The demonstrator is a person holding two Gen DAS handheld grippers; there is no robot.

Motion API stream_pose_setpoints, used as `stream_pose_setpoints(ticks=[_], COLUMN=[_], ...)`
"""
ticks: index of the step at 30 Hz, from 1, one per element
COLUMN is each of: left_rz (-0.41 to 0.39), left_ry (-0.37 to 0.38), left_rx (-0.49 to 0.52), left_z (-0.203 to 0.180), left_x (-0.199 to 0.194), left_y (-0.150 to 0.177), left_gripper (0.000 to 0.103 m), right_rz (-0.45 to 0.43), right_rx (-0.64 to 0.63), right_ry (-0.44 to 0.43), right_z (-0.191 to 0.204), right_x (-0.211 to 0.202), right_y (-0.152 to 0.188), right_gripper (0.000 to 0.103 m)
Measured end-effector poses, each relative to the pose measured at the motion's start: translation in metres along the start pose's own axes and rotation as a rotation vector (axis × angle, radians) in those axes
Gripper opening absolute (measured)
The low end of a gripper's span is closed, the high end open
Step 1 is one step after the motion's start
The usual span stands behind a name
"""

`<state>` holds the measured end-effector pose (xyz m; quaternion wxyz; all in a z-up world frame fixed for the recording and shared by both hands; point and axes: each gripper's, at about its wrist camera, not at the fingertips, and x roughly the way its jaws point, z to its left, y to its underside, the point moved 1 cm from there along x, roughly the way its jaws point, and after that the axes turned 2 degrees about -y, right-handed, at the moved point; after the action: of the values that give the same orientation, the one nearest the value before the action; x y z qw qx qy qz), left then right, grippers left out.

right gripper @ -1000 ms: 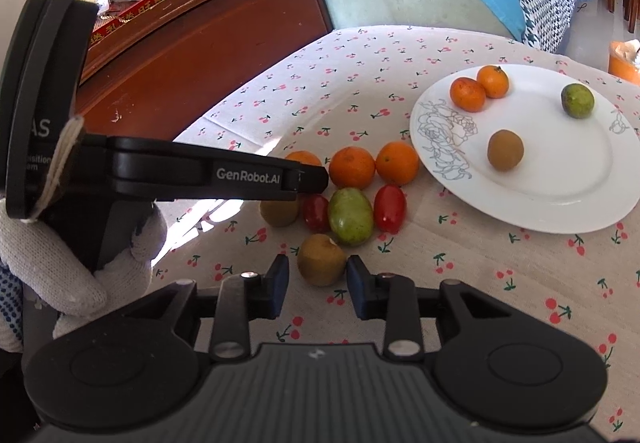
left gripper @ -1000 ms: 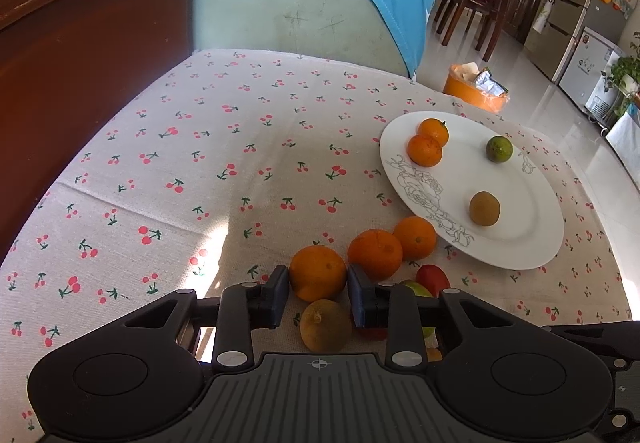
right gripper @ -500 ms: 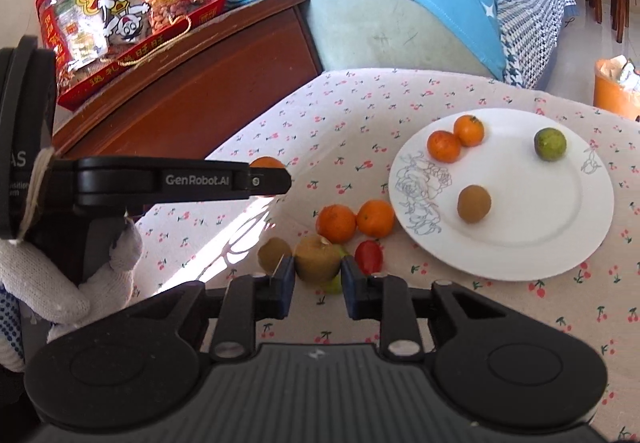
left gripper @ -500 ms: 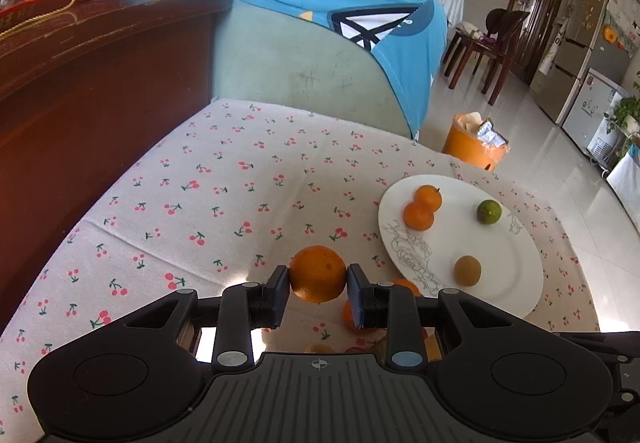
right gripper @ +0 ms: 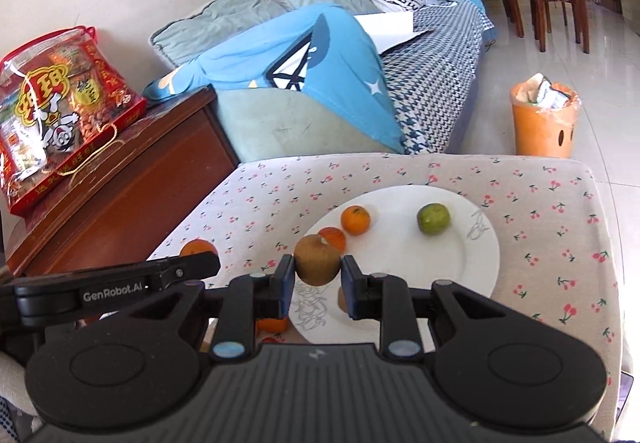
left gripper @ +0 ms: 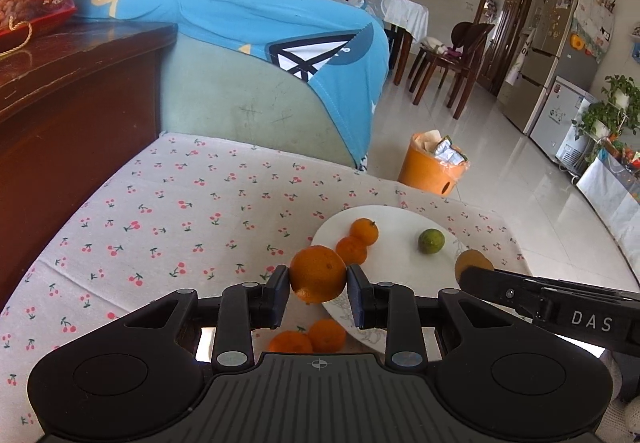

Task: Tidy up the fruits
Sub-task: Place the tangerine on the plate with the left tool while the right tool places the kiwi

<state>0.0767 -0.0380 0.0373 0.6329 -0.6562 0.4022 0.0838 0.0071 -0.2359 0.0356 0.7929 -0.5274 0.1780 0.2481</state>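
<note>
- Both tools are loaded: the left gripper (left gripper: pixel 318 293) is clamped on an orange (left gripper: pixel 318 280), held clear above the cherry-print tablecloth (left gripper: pixel 180 211) just off the plate's near-left rim.
- The right gripper (right gripper: pixel 318 281) is closed around a brown kiwi (right gripper: pixel 317 260), carried above the near-left part of the white plate (right gripper: pixel 460 275).
- My read: this is the carry-to-plate step, two fruits travelling together.
- To do it well, bring each fruit low over bare plate before letting go; round fruit rolls, so a drop from height could send it off the rim.
- Set the orange beside the two small oranges (right gripper: pixel 355 220) near the plate's far-left side, like with like, without knocking them.
- Keep the two tools apart; they sit close side by side and could clash over the plate.
- Count on the plate: two small oranges, one green citrus (right gripper: pixel 433 218) toward the far-right side, and one brown fruit mostly hidden behind the right finger.
- Count in the air: one orange, one kiwi.
- Still on the cloth near the plate's near edge: two oranges (left gripper: pixel 308 337) in the left view; anything else is hidden by the tools.
</note>
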Motion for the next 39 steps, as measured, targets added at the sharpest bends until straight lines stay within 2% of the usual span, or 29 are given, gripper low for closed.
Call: stream_pose_setpoints(ticks=[4,9,17,28,30,31,34,39], left_rz=[0.023,0.044,0.083,0.109,0.103,0.100,0.077,0.063], left_ry=[0.014,0.021,0.008,0.011,0.003,0.000,-0.021,-0.047], left_rx=[0.007,0.022,0.020,0.019,0.025,0.023,0.028,0.028], left_z=[-0.010,-0.020,-0.025,-0.036,-0.038,-0.038,-0.039,-0.036], left_x=[0.012,0.023,0.046,0.067,0.066,0.065,0.059,0.047], left_y=[0.002,0.005,0.010,0.014,0.013,0.012,0.007,-0.002], left_gripper=[0.029,0.029,0.029,0.030,0.033,0.039,0.048,0.052], right_rz=[0.021,0.056,0.098,0.107,0.098,0.092,0.088,0.091], right_rx=[0.049,0.123,0.181,0.233,0.242,0.241,0.241,0.226], right_ry=[0.076,0.109,0.123,0.144,0.142,0.142,0.138,0.130], right_z=[-0.014,-0.031,-0.042,-0.052,-0.053,-0.052,-0.051,-0.048], right_x=[0.005,0.009,0.018,0.026,0.025,0.024,0.023,0.022], right_y=[0.001,0.007,0.015,0.019,0.018,0.017,0.016,0.016], right_gripper=[0.025,0.025,0.025,0.028,0.028,0.028,0.028,0.028])
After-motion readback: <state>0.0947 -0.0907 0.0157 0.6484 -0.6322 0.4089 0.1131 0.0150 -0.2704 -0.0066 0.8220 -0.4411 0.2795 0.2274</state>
